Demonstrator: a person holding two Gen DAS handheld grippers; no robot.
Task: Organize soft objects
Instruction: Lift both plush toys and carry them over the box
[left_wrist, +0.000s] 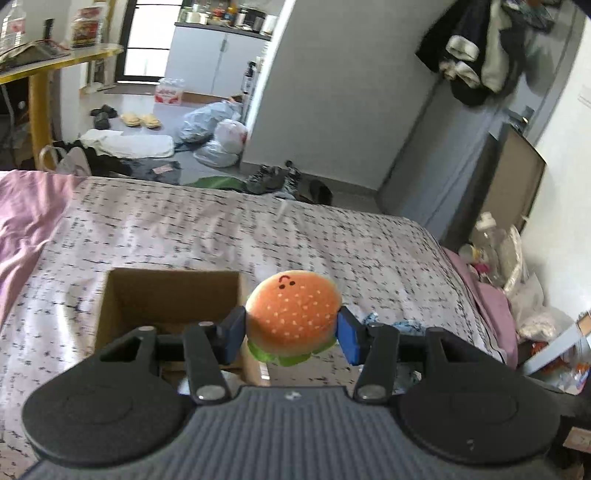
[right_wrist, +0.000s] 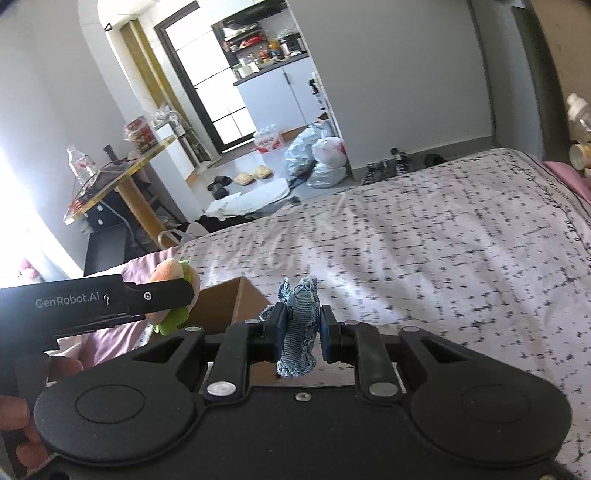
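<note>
Pinching the burger toy (left_wrist: 293, 319) and denim toy (right_wrist: 300, 325), both grippers needed centring over the box (left_wrist: 168, 295) before releasing.

Both wrist cameras are riding low and close over the bed (left_wrist: 221, 229), looking along their jaws toward its far edge, sharing the cardboard box (left_wrist: 166, 295) and kitchen doorway (right_wrist: 236, 85) beyond.
</note>
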